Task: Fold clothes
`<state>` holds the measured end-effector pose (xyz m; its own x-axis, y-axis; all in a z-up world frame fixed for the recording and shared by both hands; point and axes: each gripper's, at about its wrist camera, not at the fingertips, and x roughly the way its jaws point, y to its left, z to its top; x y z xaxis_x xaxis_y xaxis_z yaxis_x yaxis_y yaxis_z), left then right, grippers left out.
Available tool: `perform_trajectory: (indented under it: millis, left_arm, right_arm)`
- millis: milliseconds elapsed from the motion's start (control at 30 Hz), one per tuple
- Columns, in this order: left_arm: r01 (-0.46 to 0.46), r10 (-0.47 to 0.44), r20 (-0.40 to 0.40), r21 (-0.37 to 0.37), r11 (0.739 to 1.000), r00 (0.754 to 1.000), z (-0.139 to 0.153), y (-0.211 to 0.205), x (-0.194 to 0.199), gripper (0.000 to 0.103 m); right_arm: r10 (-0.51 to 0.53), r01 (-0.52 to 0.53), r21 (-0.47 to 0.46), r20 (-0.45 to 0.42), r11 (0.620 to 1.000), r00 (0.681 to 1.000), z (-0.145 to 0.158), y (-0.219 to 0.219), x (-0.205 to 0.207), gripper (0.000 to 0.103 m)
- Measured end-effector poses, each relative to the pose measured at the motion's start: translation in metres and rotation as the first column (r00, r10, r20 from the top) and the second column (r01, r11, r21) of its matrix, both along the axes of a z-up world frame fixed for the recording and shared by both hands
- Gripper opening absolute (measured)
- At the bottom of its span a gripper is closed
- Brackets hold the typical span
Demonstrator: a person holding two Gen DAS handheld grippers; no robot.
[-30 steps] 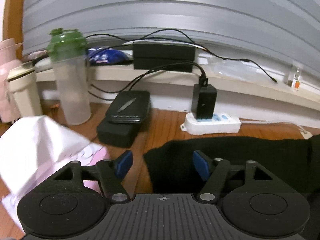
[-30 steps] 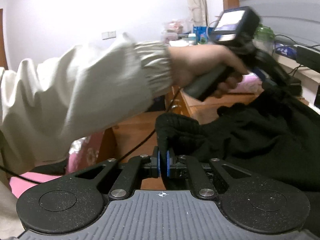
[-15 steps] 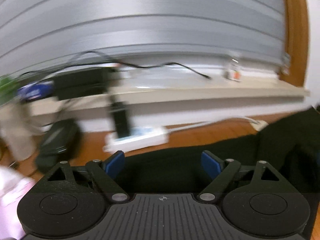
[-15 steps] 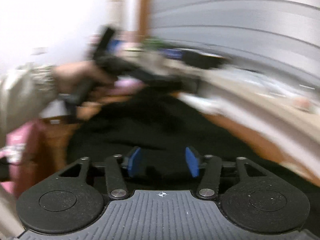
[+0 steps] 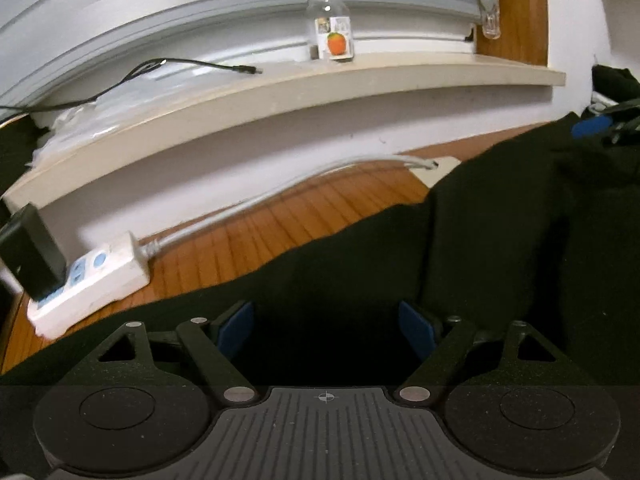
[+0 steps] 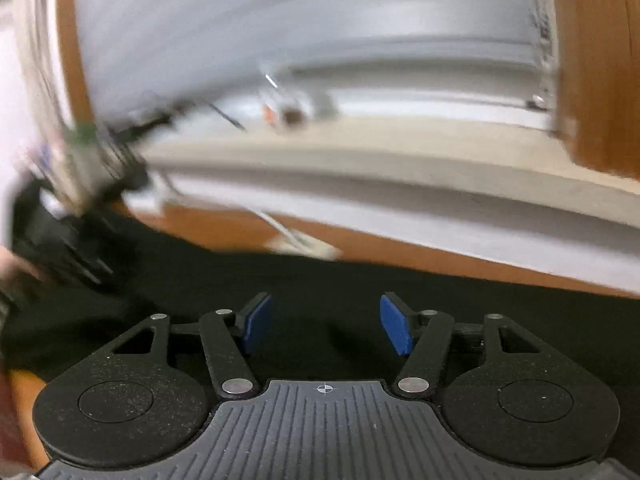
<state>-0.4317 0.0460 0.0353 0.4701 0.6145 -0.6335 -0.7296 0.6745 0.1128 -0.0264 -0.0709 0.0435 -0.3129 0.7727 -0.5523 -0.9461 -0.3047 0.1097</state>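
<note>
A black garment (image 5: 500, 248) lies spread on the wooden table (image 5: 304, 216) and fills the lower part of both views; it also shows in the right wrist view (image 6: 460, 312). My left gripper (image 5: 326, 328) is open just above the cloth, nothing between its blue pads. My right gripper (image 6: 326, 326) is open over the garment too, holding nothing. The right gripper's blue pad shows at the far right of the left wrist view (image 5: 592, 126). The left gripper appears blurred at the left of the right wrist view (image 6: 68, 240).
A white power strip (image 5: 88, 280) with a black adapter (image 5: 30, 256) and its grey cable lies on the table at left. A beige sill (image 5: 320, 88) carries a small glass jar (image 5: 332, 24) and a black cable (image 5: 188, 65). Grey blinds hang behind.
The right gripper has opened and let go of the black cloth, then swung right toward the window. The left gripper has also swept right along the garment and stays open.
</note>
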Motion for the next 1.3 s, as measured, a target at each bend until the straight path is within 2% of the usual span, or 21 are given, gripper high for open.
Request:
perform_trajectory:
  millis: [167,433,533,600,700,767,833,900,1000,1067,1200,1300]
  left_arm:
    - [-0.01,0.01,0.017,-0.009,1.0,1.0,-0.005,0.02,0.001,0.082]
    - [0.015,-0.015,0.009,0.016,1.0,1.0,-0.007,0.064,0.012,0.084]
    - [0.025,-0.025,0.001,0.024,0.999,1.0,-0.007,0.078,0.021,0.086]
    - [0.025,-0.025,0.002,0.019,1.0,1.0,-0.008,0.085,0.024,0.091]
    - [0.013,-0.013,0.006,-0.001,1.0,1.0,-0.008,0.09,0.022,0.092]
    - [-0.005,0.005,-0.031,0.006,1.0,1.0,-0.004,0.086,0.019,0.092]
    - [-0.027,0.028,-0.048,0.015,1.0,0.998,0.002,0.075,0.005,0.091]
    - [-0.05,0.051,-0.064,0.025,0.998,0.997,0.008,0.065,-0.009,0.091]
    - [-0.097,0.1,-0.085,0.039,0.995,0.991,0.013,0.047,-0.035,0.091]
    - [-0.127,0.131,-0.093,0.048,0.991,0.987,0.013,0.034,-0.052,0.092]
    - [-0.2,0.204,-0.08,0.055,0.978,0.976,0.004,0.019,-0.081,0.092]
    - [-0.214,0.214,-0.007,0.036,0.976,0.977,-0.004,0.019,-0.096,0.092]
  right_arm:
    - [-0.055,0.062,-0.058,0.118,0.996,0.991,-0.03,0.025,0.013,0.06]
    - [-0.102,0.105,-0.02,0.118,0.994,0.988,-0.043,0.027,0.038,0.06]
    - [-0.144,0.147,-0.014,0.115,0.989,0.983,-0.043,0.034,0.05,0.06]
    - [-0.157,0.16,-0.015,0.11,0.987,0.981,-0.043,0.039,0.055,0.06]
    - [-0.142,0.144,-0.001,0.161,0.99,0.977,-0.036,0.036,0.043,0.056]
    - [-0.102,0.098,0.036,0.144,0.995,0.984,-0.022,0.027,0.027,0.056]
    - [-0.005,-0.001,0.058,0.108,0.998,0.994,-0.008,0.018,0.0,0.056]
    - [0.109,-0.119,0.08,0.119,0.99,0.987,0.001,0.009,-0.037,0.056]
    - [0.269,-0.28,0.083,0.121,0.956,0.955,0.008,-0.002,-0.094,0.056]
    - [0.34,-0.355,0.092,0.148,0.93,0.929,0.01,-0.011,-0.123,0.057]
    - [0.397,-0.423,0.116,0.2,0.899,0.896,0.017,-0.033,-0.157,0.056]
    - [0.446,-0.479,0.11,0.234,0.871,0.864,0.021,-0.05,-0.175,0.05]
